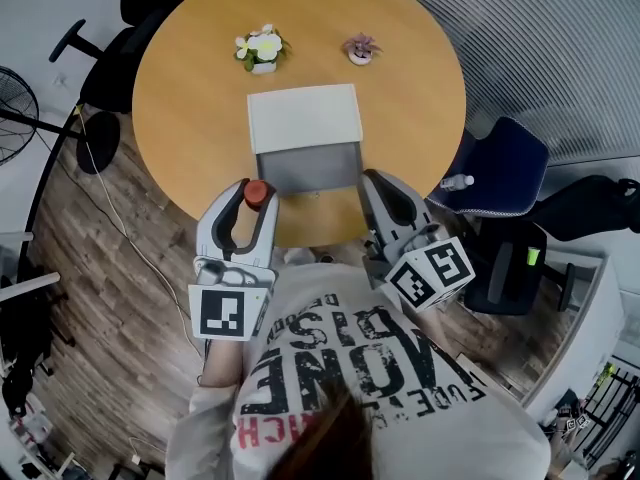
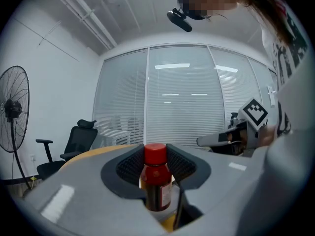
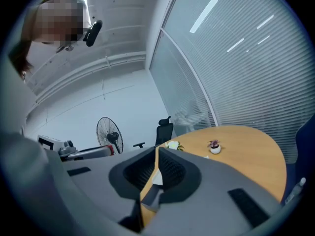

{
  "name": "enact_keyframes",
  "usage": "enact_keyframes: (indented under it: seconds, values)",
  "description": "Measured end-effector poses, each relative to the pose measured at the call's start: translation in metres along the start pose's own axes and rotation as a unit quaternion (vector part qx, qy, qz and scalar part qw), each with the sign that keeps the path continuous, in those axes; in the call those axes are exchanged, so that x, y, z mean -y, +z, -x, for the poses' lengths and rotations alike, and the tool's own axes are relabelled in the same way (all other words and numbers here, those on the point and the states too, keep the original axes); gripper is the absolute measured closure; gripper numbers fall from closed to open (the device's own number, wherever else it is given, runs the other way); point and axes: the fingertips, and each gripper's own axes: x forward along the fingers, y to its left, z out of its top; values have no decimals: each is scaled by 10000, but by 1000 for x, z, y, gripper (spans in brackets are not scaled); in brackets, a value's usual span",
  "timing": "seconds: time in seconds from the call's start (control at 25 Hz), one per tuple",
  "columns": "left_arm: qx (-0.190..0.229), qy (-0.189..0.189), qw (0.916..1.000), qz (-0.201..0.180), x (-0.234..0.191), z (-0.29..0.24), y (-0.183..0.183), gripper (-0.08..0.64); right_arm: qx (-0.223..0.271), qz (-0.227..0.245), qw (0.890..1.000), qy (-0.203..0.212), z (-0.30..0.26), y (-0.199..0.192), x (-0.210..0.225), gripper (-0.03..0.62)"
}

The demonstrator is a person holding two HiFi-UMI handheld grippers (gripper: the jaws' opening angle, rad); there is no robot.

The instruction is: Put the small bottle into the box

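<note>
**Transfer step: small bottle (image 1: 256, 194) held just short of the box (image 1: 310, 166)**

Near edge. The left gripper (image 1: 250, 193) is clamped on the small bottle. Its ribbed pads press either side just under the red cap, and the bottle stands upright between them with its dark body hanging below. It sits over the near rim of the tabletop (image 1: 190, 98), just left of the box's near-left corner and not yet above the opening. The right gripper (image 1: 383, 181) has its jaws drawn together with nothing between them. It hangs by the box's near-right corner, apart from the box as far as the head view shows.

Judgement on the step in hand: carry the bottle far and to the right until it is over the grey cavity, keeping it upright. Clear the near wall before lowering, and open the jaws only once the base is down inside. The grip is high, near the cap, so a quick swing could tip the body.

Middle. The box is open and its grey interior looks empty. Its white lid (image 1: 304, 118) lies flipped back on the far side.

Far. Two small pots stand well beyond the lid, one with white flowers (image 1: 262, 48) on the left and one with a pink plant (image 1: 360, 48) on the right.
</note>
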Motion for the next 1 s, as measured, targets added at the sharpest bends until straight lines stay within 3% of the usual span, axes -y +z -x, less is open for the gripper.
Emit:
enact_keyframes:
  seconds: [0.24, 0.76, 1.0]
  values:
    - [-37, -40, 10000, 46, -15, -1, -8, 414, -7, -37, 9999, -95, -13, -6, -2, 568]
    - [-164, 135, 9998, 60, -27, 6, -14, 413, -33, -46, 9999, 98, -29, -8, -9, 569]
    - [-32, 177, 9998, 70, -22, -4, -6, 413, -77, -76, 9997, 215, -32, -5, -3, 569]
